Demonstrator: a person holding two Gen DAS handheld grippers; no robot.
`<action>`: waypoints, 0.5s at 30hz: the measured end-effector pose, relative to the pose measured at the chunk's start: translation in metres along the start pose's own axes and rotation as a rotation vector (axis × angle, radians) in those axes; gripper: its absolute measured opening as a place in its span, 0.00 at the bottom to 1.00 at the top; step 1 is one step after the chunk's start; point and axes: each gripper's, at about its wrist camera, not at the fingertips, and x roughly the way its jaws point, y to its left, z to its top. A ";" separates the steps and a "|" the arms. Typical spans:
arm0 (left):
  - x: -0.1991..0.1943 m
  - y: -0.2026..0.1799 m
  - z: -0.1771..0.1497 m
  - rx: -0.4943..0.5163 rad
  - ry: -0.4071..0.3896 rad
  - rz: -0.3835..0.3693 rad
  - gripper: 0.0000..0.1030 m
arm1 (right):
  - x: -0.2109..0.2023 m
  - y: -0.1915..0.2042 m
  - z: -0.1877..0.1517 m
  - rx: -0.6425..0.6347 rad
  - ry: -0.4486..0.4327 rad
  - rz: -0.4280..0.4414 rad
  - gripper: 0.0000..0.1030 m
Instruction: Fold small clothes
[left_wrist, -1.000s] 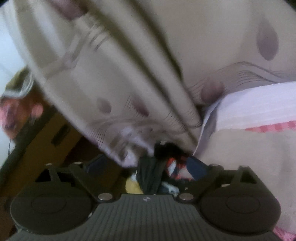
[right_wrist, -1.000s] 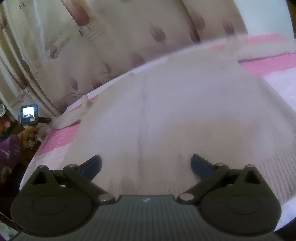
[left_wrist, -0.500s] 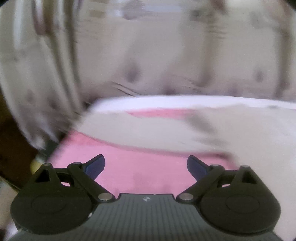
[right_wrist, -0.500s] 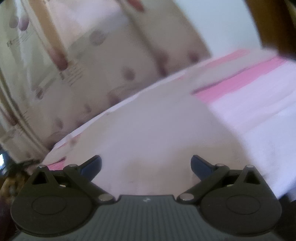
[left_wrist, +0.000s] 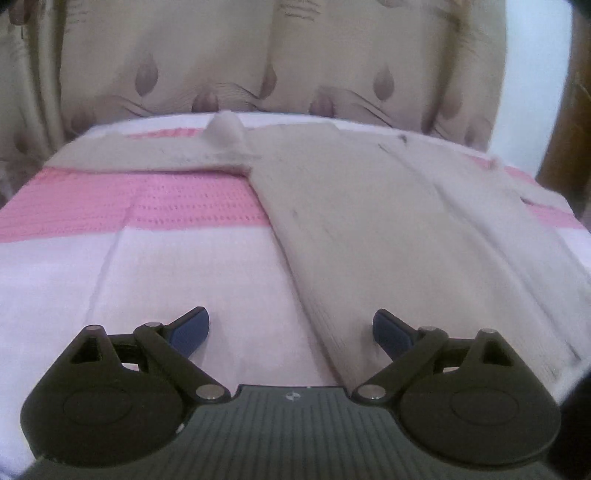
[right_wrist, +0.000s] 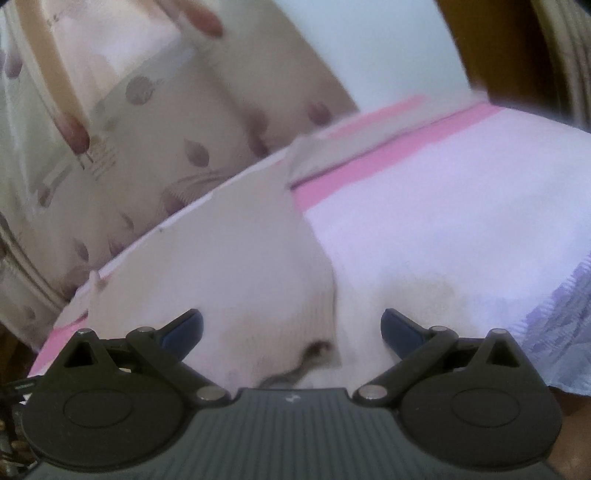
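A cream knitted sweater (left_wrist: 388, 221) lies spread flat on a pink and white striped cloth (left_wrist: 129, 206); one sleeve (left_wrist: 159, 155) stretches to the left at the far side. My left gripper (left_wrist: 291, 328) is open and empty, over the sweater's near left hem edge. In the right wrist view the same sweater (right_wrist: 221, 266) fills the left half, its near right corner between the jaws. My right gripper (right_wrist: 291, 328) is open and empty just above that corner.
A beige curtain with leaf prints (left_wrist: 295, 66) hangs behind the surface. A brown wooden post (left_wrist: 565, 147) stands at the far right. The cloth's fringed edge (right_wrist: 561, 332) drops off at the right in the right wrist view.
The left gripper has swung from facing the curtain to facing the sweater's left hem. The right gripper has shifted right from the sweater's middle to its right corner.
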 end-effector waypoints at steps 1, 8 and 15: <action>-0.004 -0.001 -0.004 -0.009 0.008 -0.015 0.91 | 0.002 0.002 -0.001 -0.023 0.014 0.023 1.00; -0.024 -0.022 -0.026 0.003 0.027 -0.054 0.91 | 0.018 0.025 -0.003 -0.236 0.062 0.002 0.59; -0.030 -0.059 -0.043 0.059 -0.024 -0.049 0.88 | 0.018 0.019 0.003 -0.217 0.066 0.017 0.47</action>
